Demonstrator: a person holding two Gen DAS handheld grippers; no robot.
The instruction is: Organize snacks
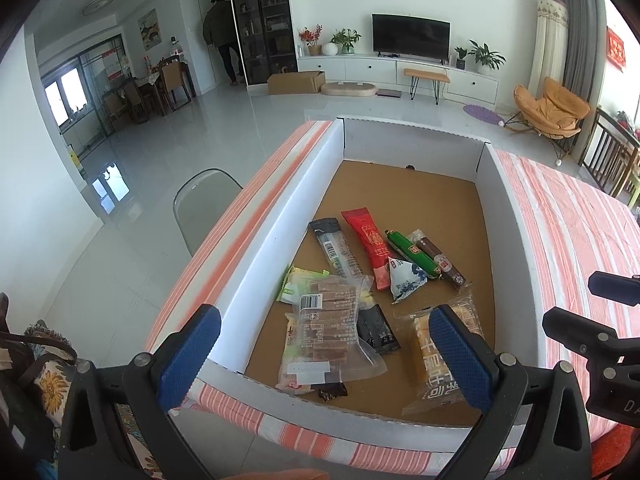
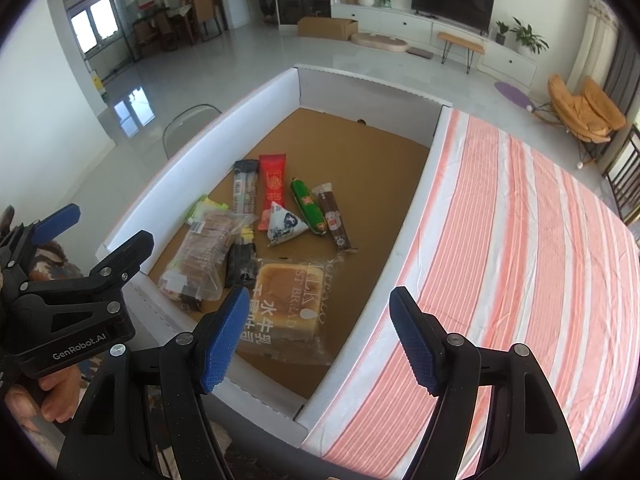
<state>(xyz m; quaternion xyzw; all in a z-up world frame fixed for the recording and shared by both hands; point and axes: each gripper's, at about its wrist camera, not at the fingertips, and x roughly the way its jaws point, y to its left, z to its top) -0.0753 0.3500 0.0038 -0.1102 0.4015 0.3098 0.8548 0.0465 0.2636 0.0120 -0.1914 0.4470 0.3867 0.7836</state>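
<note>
Both my left gripper (image 1: 325, 354) and right gripper (image 2: 318, 340) hover empty, jaws apart, over the box (image 2: 224, 120); selection stage, next descend onto the bread pack (image 2: 286, 306).

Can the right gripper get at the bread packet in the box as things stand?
Probably yes: the right gripper is open just above the bread packet, which lies uncovered on top at the box's near end.
</note>
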